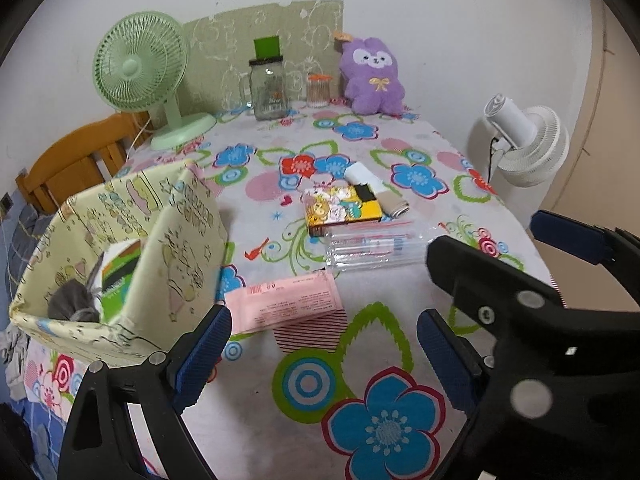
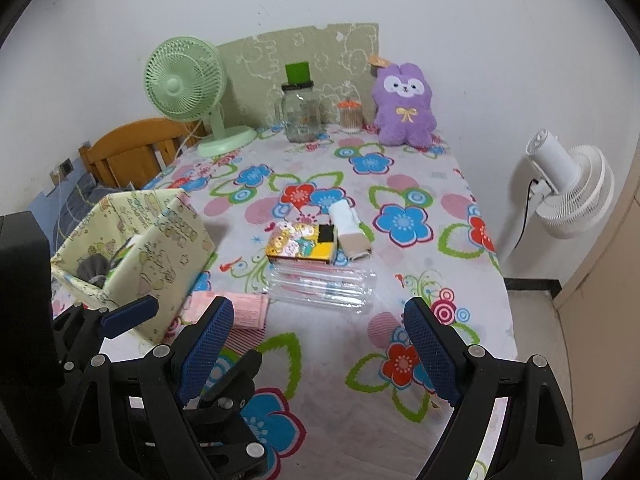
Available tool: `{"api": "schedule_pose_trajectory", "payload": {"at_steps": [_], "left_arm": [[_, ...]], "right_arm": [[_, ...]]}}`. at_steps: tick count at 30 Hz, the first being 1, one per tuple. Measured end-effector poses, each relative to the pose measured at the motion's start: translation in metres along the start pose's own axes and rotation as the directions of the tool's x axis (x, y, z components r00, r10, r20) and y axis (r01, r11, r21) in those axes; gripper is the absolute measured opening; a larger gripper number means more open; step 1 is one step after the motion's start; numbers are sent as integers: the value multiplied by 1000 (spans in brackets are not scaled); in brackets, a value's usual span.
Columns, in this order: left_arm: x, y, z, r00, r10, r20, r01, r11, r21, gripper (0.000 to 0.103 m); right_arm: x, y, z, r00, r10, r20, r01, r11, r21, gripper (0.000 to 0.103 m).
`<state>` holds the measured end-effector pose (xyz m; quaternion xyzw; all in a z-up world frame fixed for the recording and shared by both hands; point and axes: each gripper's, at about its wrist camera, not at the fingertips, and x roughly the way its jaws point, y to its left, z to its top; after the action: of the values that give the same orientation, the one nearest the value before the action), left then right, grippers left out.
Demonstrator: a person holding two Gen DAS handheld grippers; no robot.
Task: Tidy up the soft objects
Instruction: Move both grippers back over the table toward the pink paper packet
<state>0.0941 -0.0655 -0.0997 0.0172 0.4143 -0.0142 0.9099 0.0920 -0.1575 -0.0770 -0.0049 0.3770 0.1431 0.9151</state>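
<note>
With both jaws wide and empty, left gripper (image 1: 322, 354) and right gripper (image 2: 320, 348) angled down; pink pack (image 1: 284, 304) just ahead, bin (image 1: 120, 256) ahead-left, likely for loading.

Left tongs (image 1: 324, 344): angled downward, jaws stood wide apart, nothing between the blue ribbed pads (image 1: 202, 354). Not in contact with anything.

Right tongs (image 2: 320, 354): likewise angled downward, jaws spread wide, gap empty, pads (image 2: 432, 350) clear of any surface. Right tongs also appeared in the left wrist view, at the right side, ahead of the left tongs. Both units side by side, black frames, no hands visible.
</note>
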Motion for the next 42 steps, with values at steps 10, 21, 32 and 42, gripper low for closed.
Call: {"api": "schedule_pose_trajectory", "payload": {"at_steps": [10,21,32,42], "left_arm": [[33,3,-6,997,-4,-76,1,999,-45,95],[55,6,-8,992,11,-124,-18,998,-58,95],[66,13,-7,989,49,-140,-59,996,-69,97],[66,3,-6,990,4,-139,-11,999,-44,99]], "right_arm": [[28,-11,-6,998,1,-58,1,1000,26,89],[57,-13,-10,993,5,-119,-1,999,33,89],[72,-12,-12,989,22,-149,-17,999,35,89],[77,-20,-12,987,13,-160,-4,999,51,89]]}}
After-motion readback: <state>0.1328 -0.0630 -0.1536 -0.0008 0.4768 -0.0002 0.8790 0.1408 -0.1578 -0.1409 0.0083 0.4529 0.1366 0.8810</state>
